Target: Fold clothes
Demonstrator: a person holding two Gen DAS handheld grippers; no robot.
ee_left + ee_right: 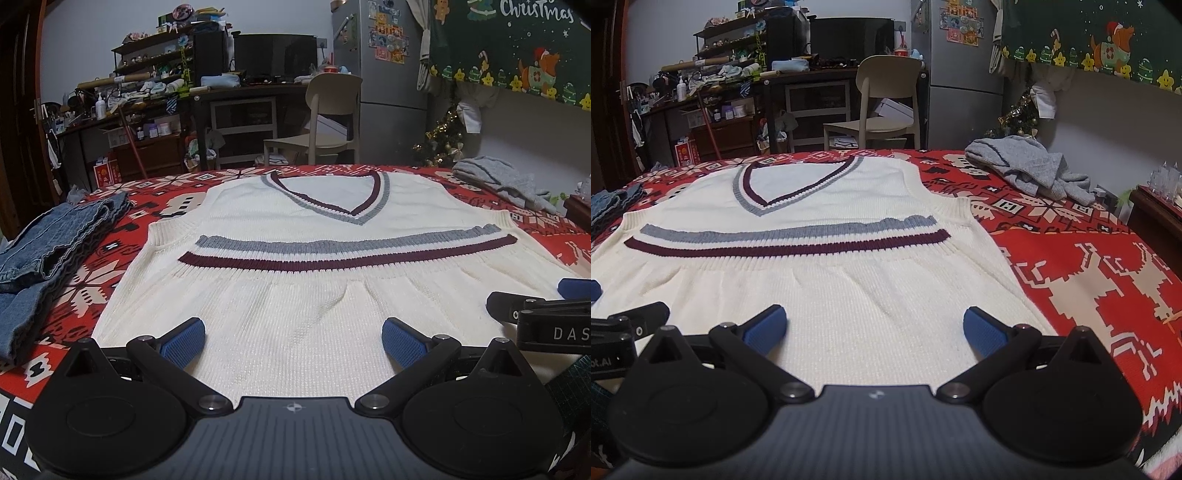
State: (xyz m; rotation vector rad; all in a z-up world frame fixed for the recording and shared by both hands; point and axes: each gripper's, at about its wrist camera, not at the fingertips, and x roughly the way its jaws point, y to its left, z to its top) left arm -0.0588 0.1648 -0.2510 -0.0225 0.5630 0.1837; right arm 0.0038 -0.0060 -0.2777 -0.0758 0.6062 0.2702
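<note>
A cream knit vest (295, 295) with a grey and a maroon stripe and a V-neck lies on the red patterned tablecloth (92, 284). Its lower part is folded up, so the striped hem lies across the chest. My left gripper (293, 341) is open and empty, low over the near folded edge at the vest's left half. My right gripper (874, 328) is open and empty over the vest (820, 280) at its right half. The right gripper shows at the right edge of the left wrist view (535, 314).
Folded blue jeans (40, 251) lie at the table's left. A crumpled grey sweater (1030, 170) lies at the far right. Beyond the table stand a beige chair (325, 118), a cluttered desk and a fridge. Bare tablecloth (1108, 277) lies right of the vest.
</note>
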